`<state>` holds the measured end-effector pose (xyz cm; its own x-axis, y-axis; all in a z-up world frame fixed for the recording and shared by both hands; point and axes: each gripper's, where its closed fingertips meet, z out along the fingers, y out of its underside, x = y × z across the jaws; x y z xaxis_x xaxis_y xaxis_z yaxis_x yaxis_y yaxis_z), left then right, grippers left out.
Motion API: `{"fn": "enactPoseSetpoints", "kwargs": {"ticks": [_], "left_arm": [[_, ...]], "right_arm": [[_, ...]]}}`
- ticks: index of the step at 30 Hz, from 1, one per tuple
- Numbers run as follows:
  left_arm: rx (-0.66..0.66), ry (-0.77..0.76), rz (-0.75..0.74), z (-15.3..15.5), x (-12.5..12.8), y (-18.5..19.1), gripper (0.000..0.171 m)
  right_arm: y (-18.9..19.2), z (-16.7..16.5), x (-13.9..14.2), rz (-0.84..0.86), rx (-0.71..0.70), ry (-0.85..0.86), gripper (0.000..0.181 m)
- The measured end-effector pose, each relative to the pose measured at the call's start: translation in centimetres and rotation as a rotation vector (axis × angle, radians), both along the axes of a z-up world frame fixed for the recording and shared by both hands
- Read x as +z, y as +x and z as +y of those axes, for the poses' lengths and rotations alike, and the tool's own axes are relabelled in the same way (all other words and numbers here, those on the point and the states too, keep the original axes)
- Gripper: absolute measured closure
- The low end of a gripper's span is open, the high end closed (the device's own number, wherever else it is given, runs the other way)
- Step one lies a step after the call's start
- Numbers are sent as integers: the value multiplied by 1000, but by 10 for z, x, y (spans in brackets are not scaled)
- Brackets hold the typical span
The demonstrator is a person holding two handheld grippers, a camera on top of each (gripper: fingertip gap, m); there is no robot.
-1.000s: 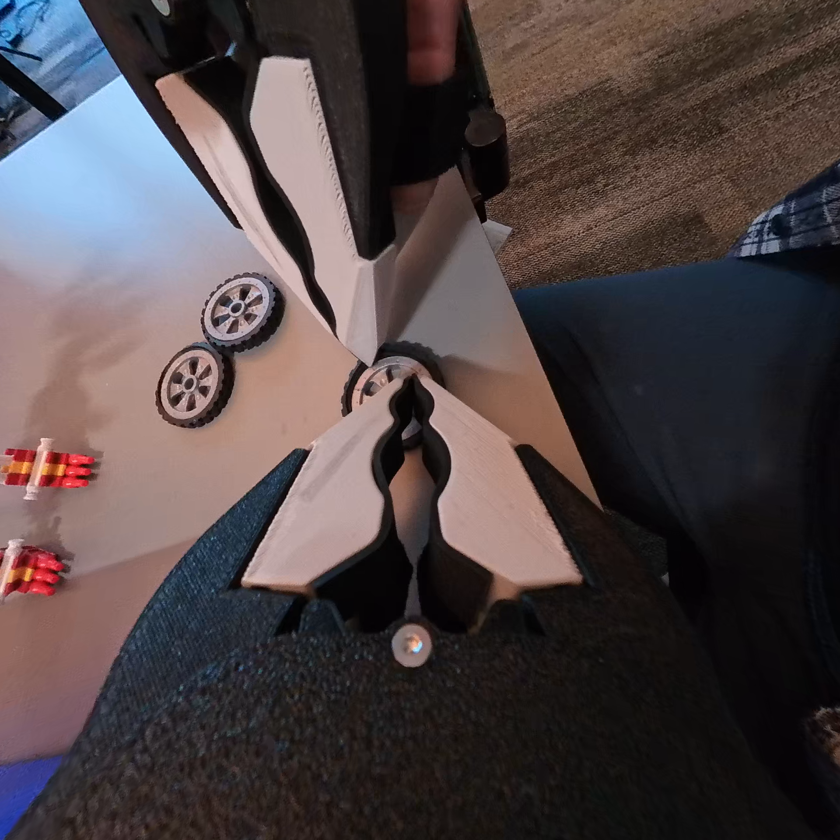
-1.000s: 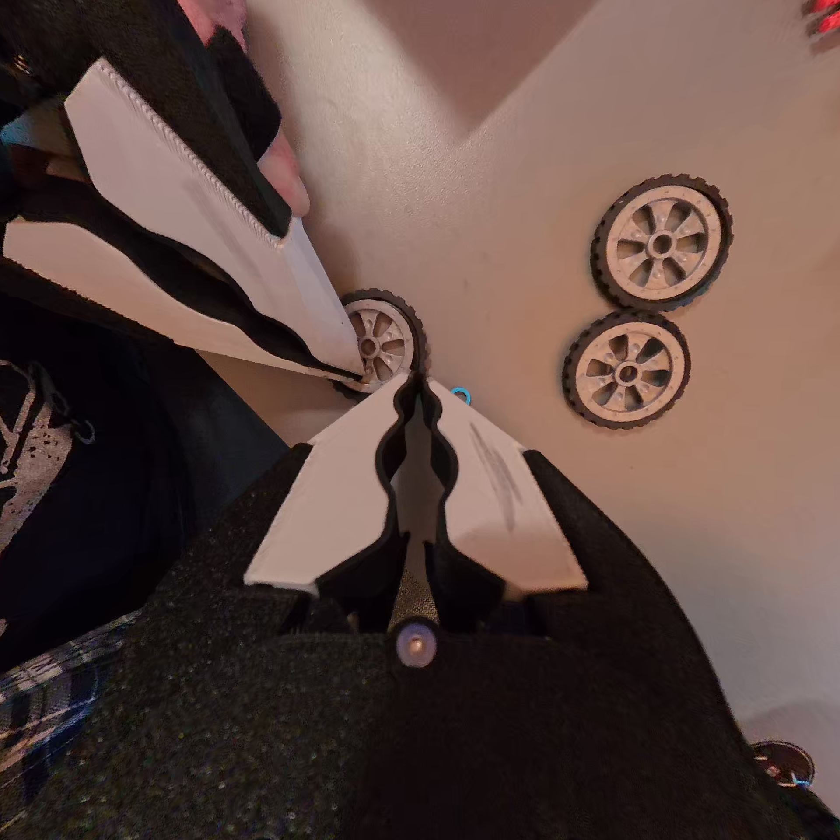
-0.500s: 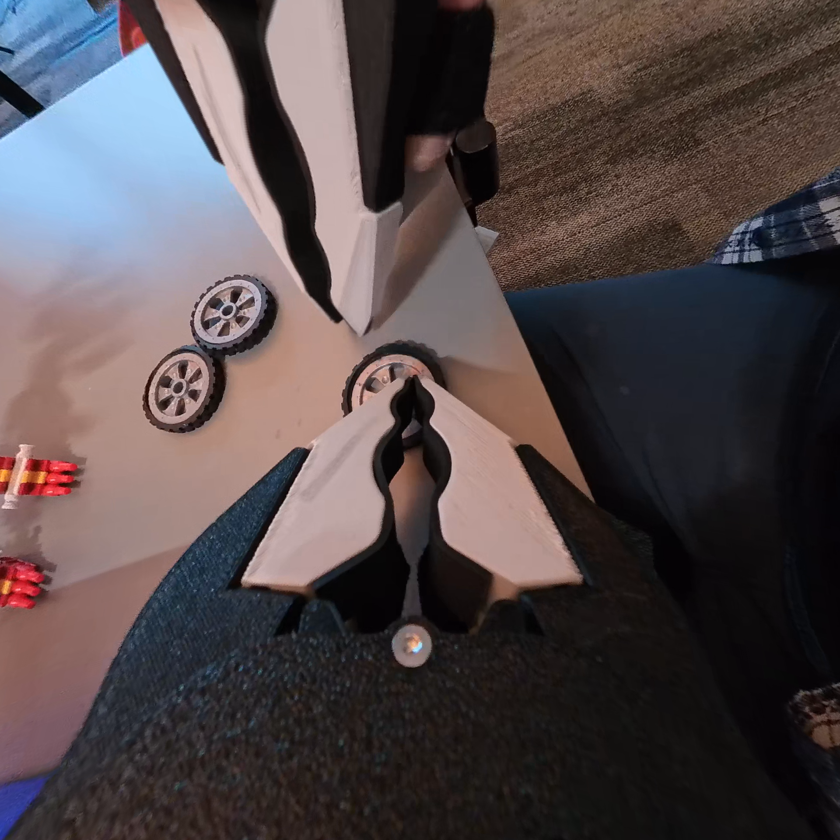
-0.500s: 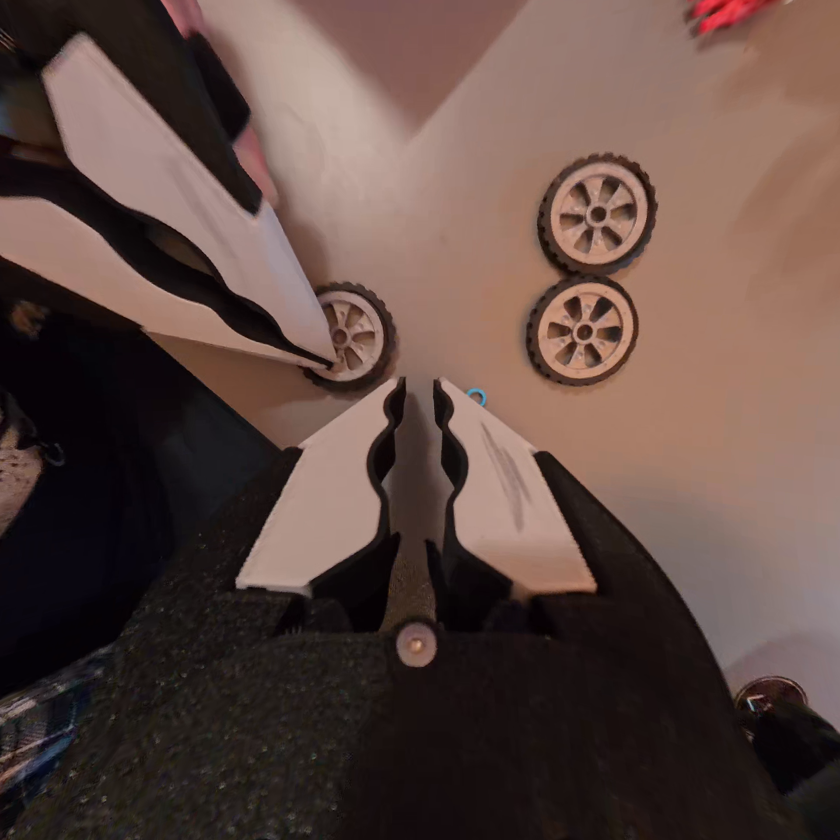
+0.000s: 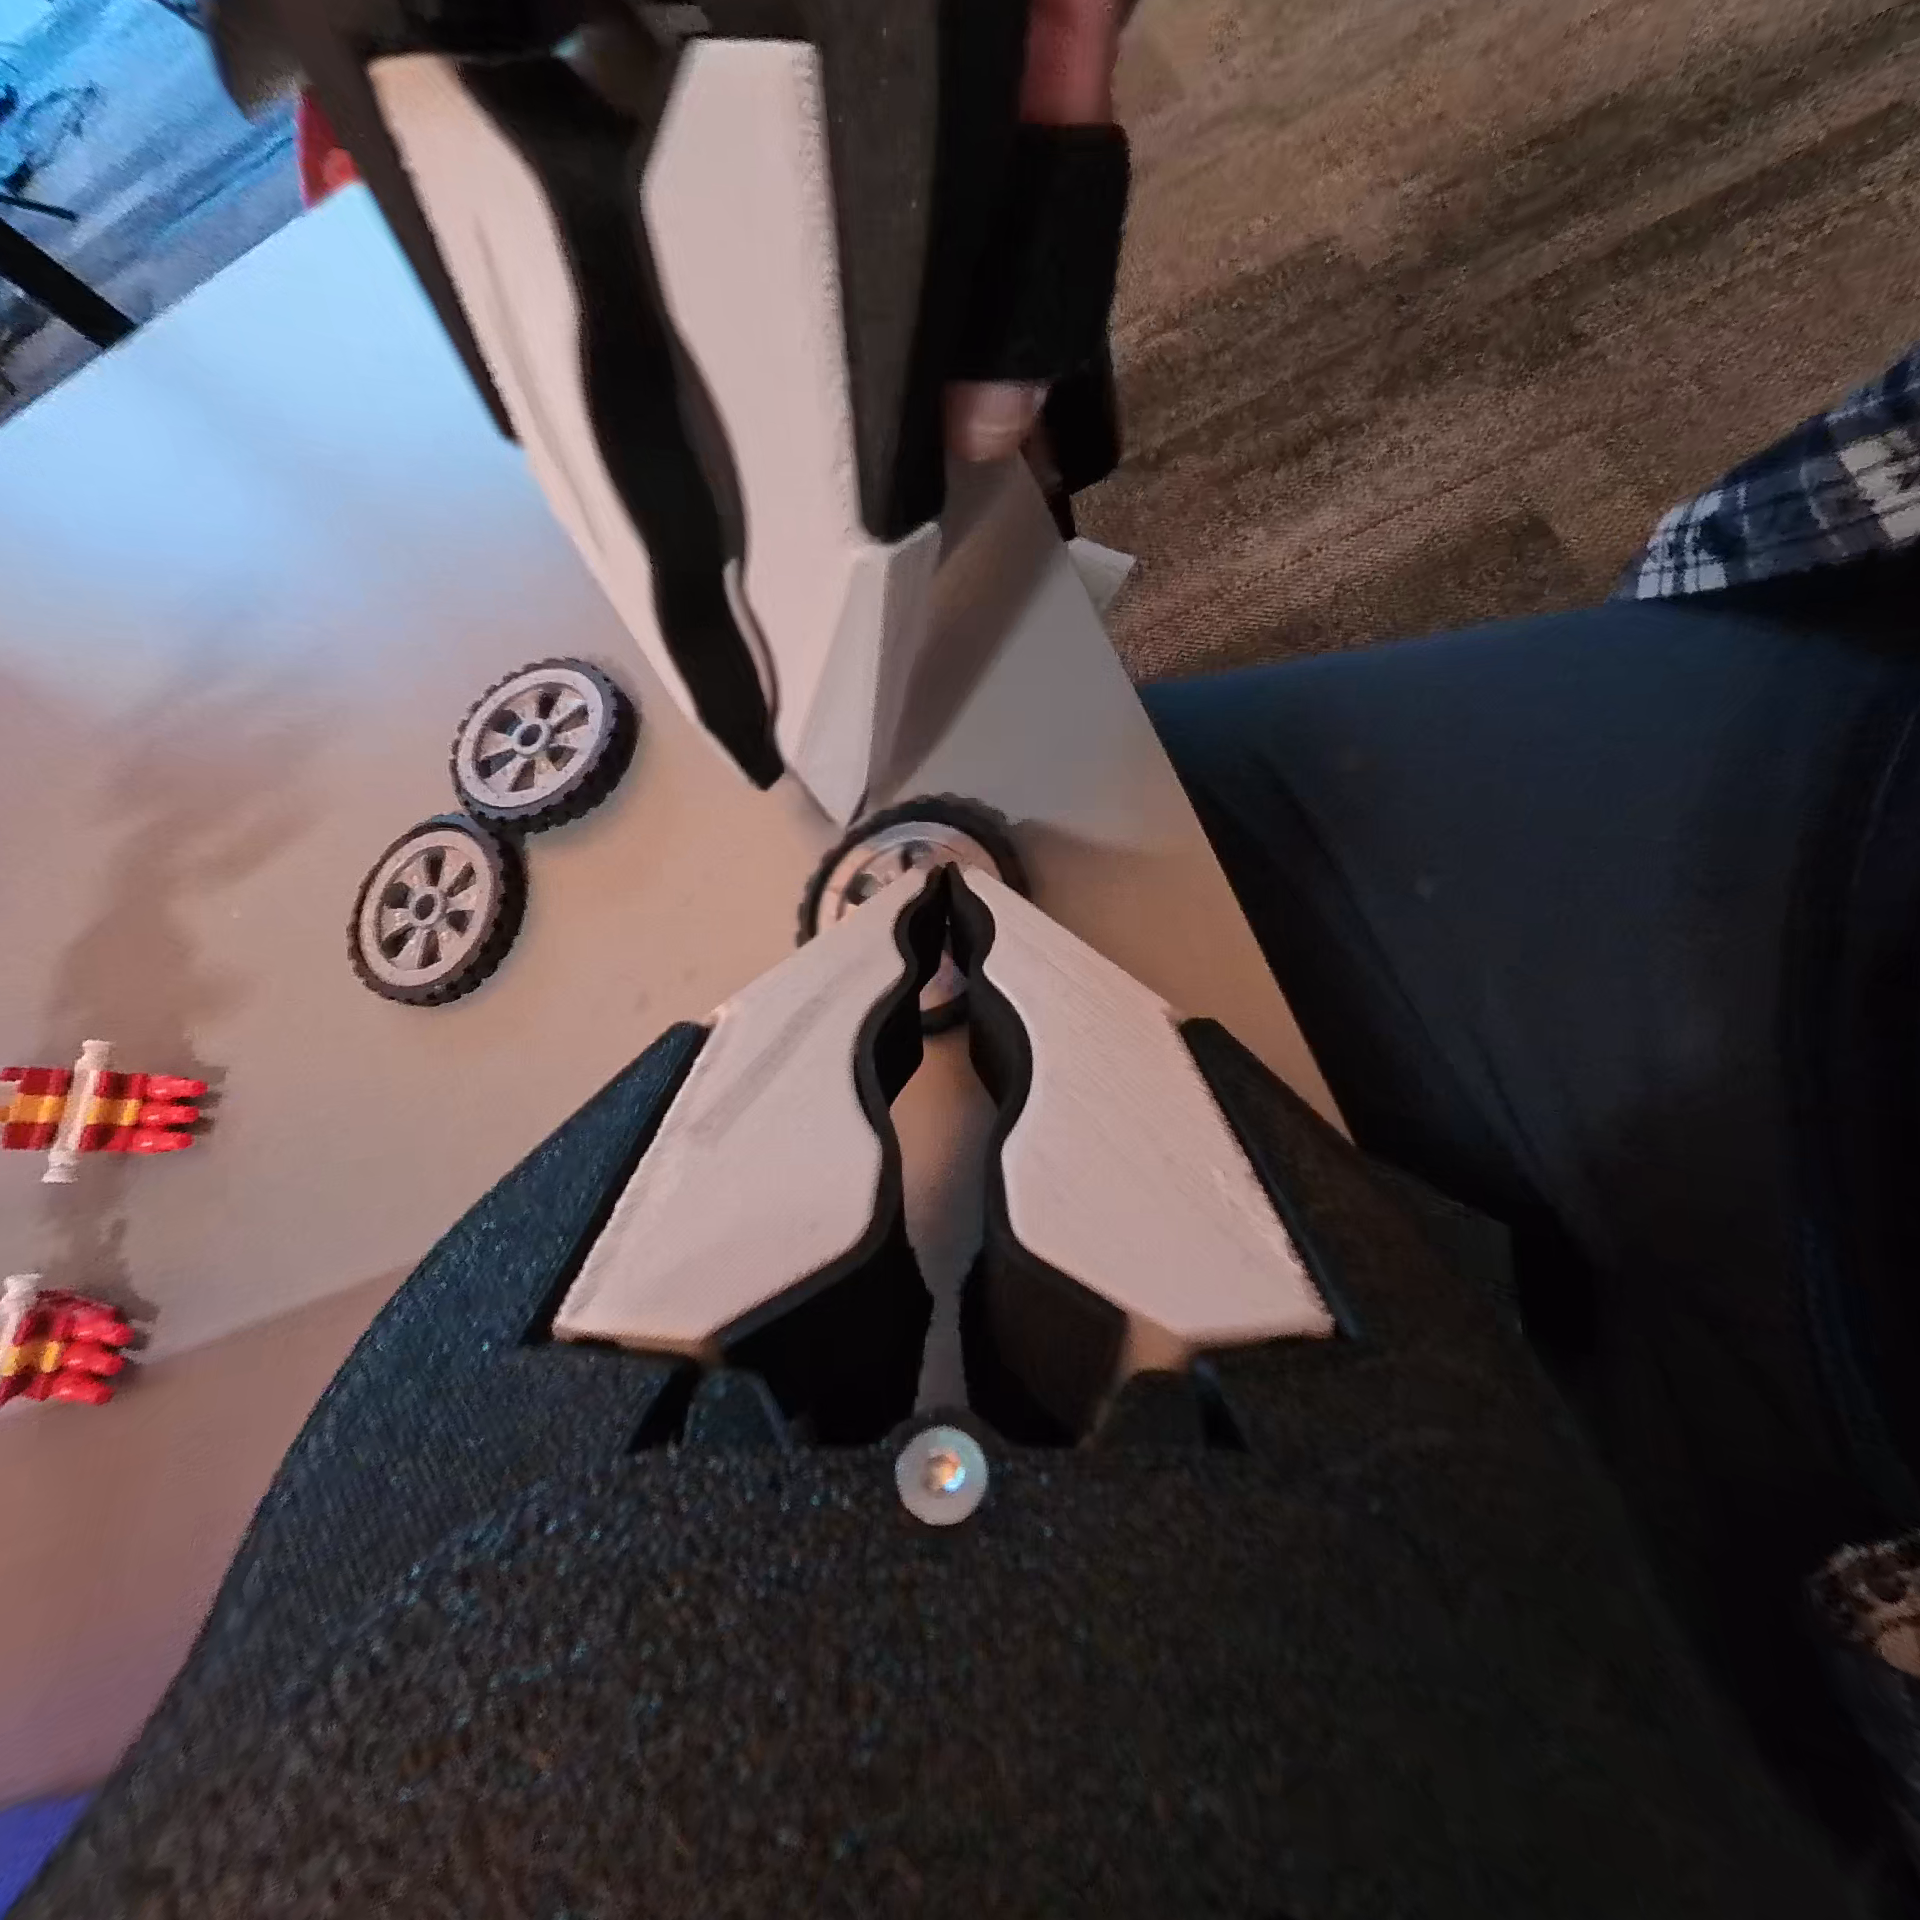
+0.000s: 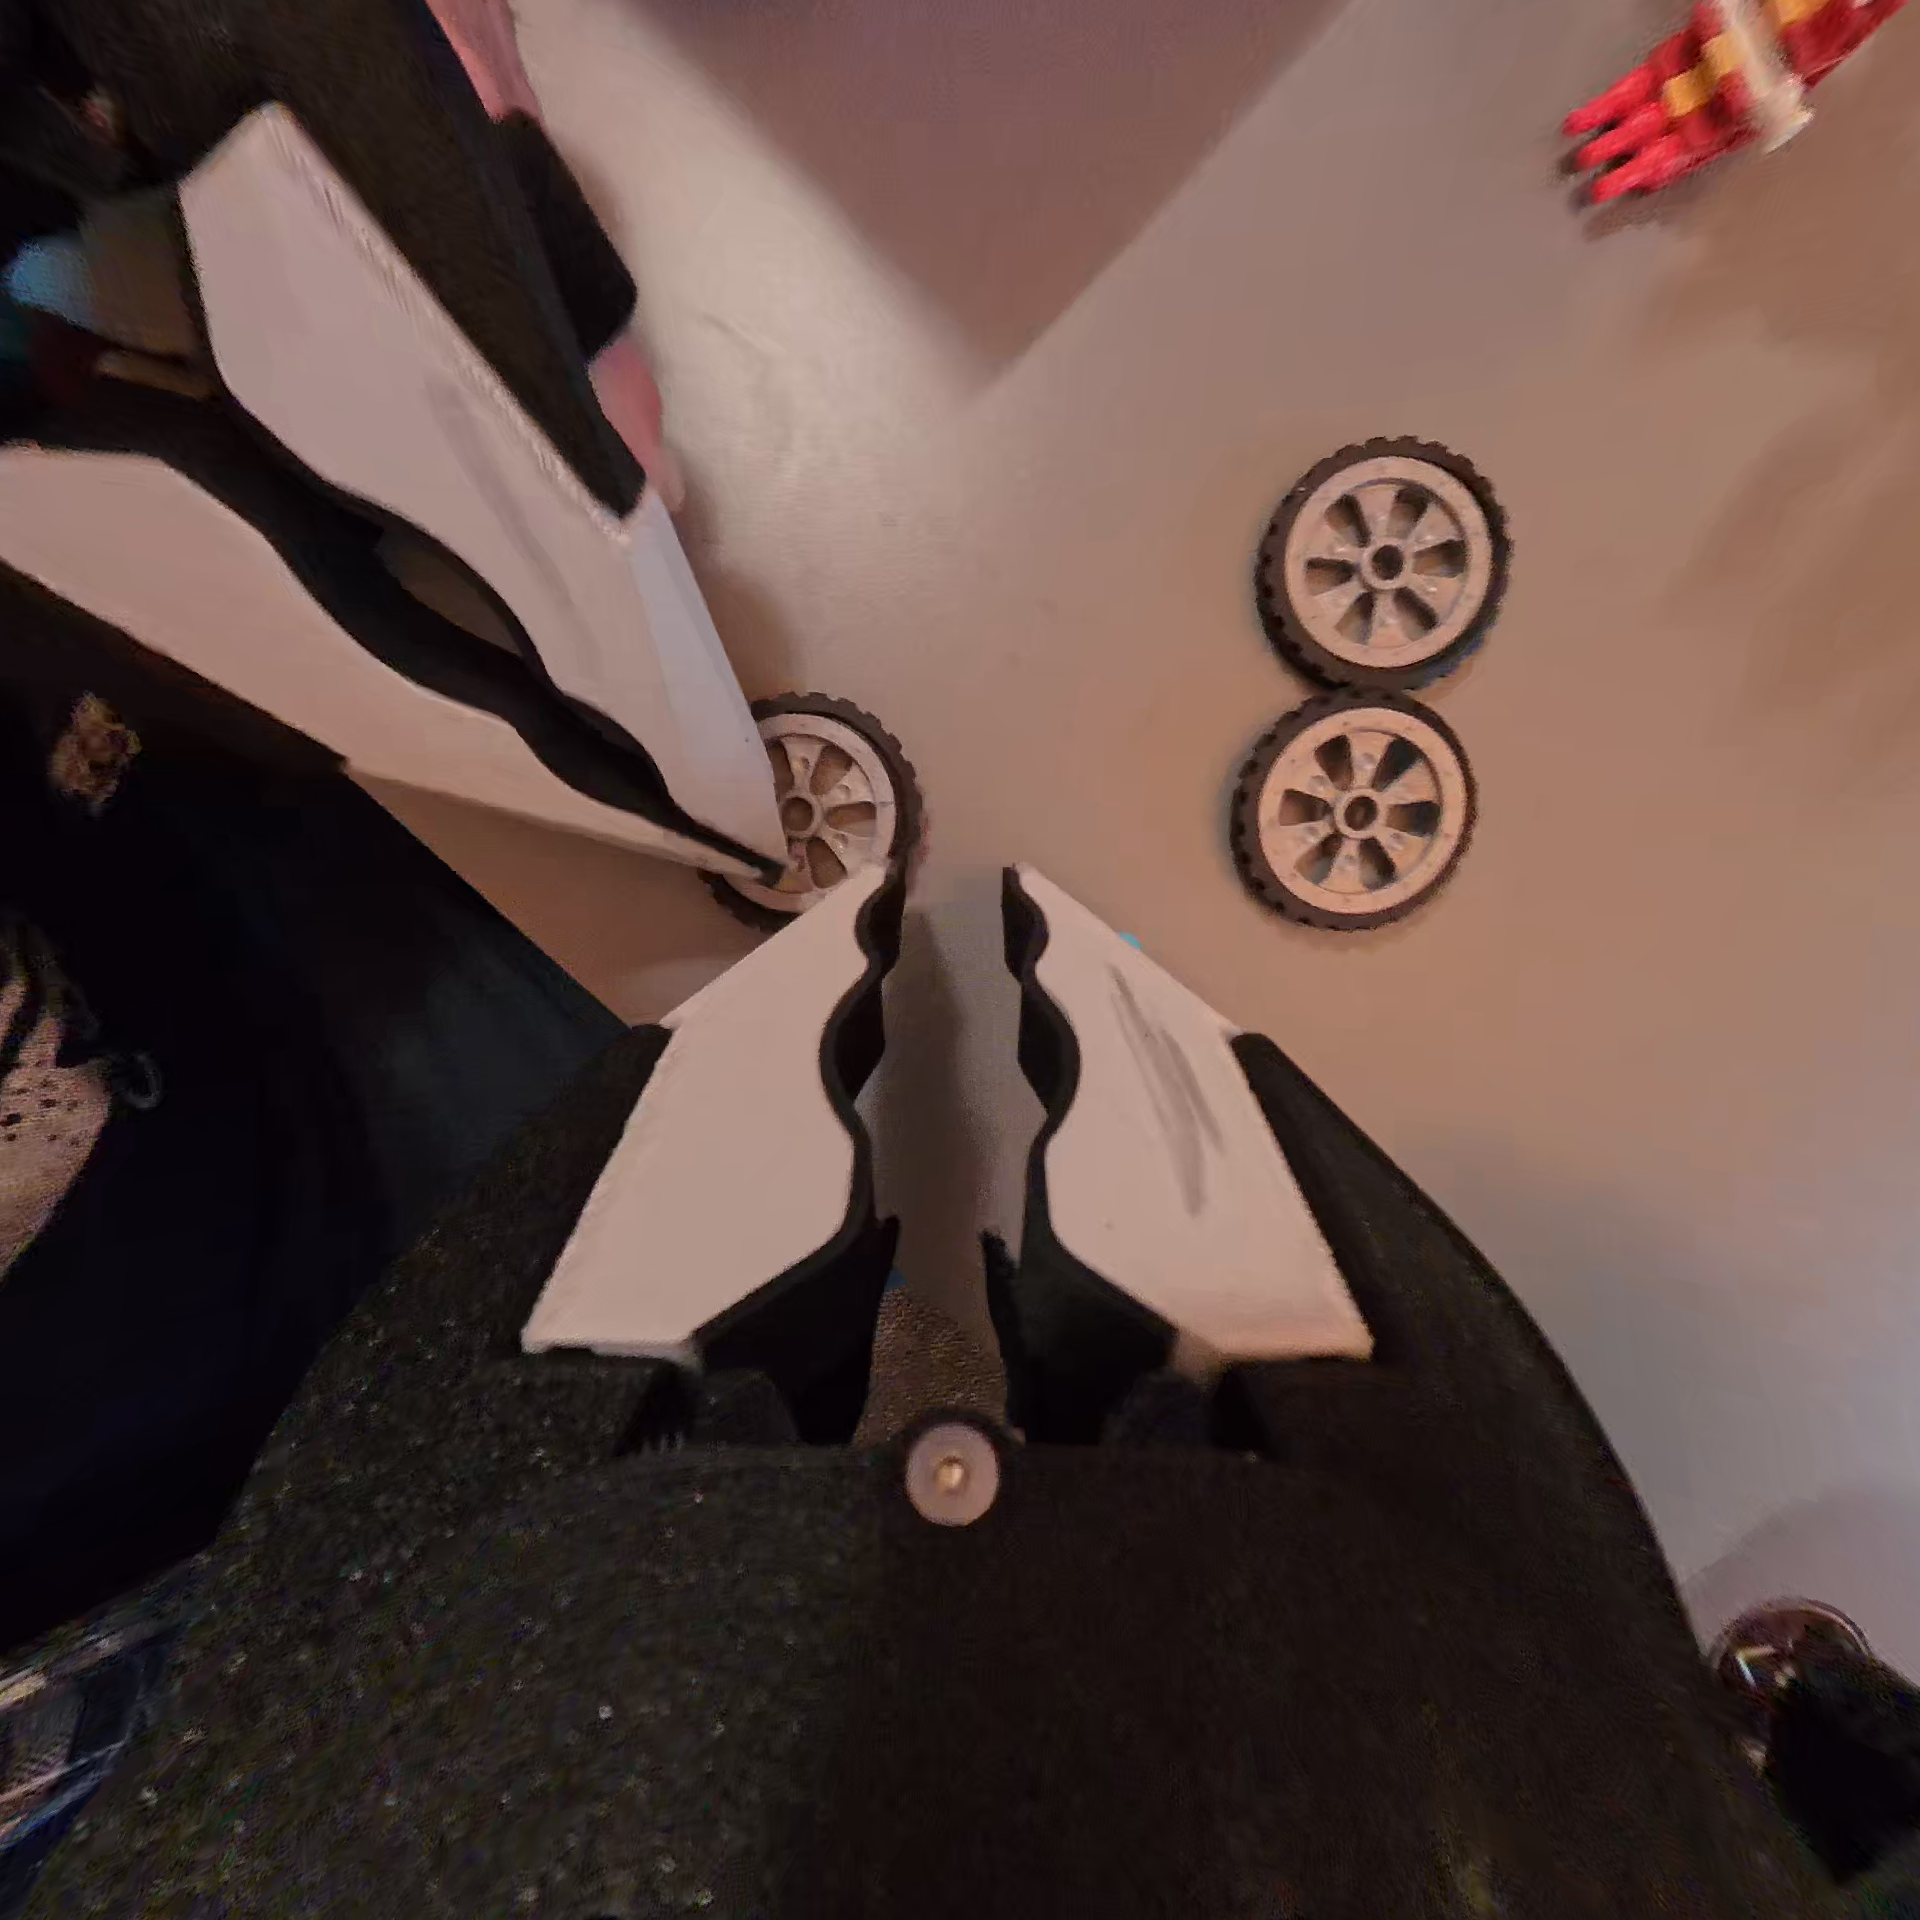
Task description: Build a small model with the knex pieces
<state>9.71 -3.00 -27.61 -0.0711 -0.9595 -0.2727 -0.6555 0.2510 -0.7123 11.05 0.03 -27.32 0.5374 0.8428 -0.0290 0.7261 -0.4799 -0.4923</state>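
My left gripper (image 5: 945,883) pinches a small toy wheel (image 5: 883,868) at the near edge of the white table (image 5: 260,499); my right gripper (image 6: 951,883) hangs just beside it, spread apart.

The left fingertips are closed on the wheel, tips meeting over its grey hub; the wheel lies close to the table edge beside my dark trouser leg (image 5: 1558,935). In the right wrist view the right jaws hold nothing, their left tip nearly touching that wheel's black tyre (image 6: 904,790). Two more wheels (image 6: 1361,686) lie flat, touching each other, well apart from it. Farther off are two red-and-yellow toy pieces (image 5: 94,1112). Brown carpet (image 5: 1455,260) lies beyond the table.
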Motion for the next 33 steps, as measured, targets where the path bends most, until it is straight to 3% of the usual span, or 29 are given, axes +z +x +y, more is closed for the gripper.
{"fn": "enactPoseSetpoints", "kwargs": {"ticks": [6,7,8,9,13,17,20,33], "left_arm": [[84,-30,-53,17,15,-11,171],[95,-47,-33,19,13,-14,159],[106,-62,2,20,7,-18,109],[115,-67,29,22,2,-21,97],[78,-125,36,12,-3,-20,98],[32,-173,53,3,-5,-16,124],[42,-152,53,5,-5,-15,131],[7,-117,40,4,-3,-14,133]], "right_arm": [[-3,-17,2,38,44,14,146],[-4,-19,1,43,53,15,140],[-5,-22,-2,38,69,20,133],[-4,-24,-5,24,81,28,128],[-11,-23,-7,36,102,64,130],[-14,-21,-9,19,116,86,134],[-18,-23,-8,26,147,103,140],[-19,-24,-8,22,161,119,139]]}}
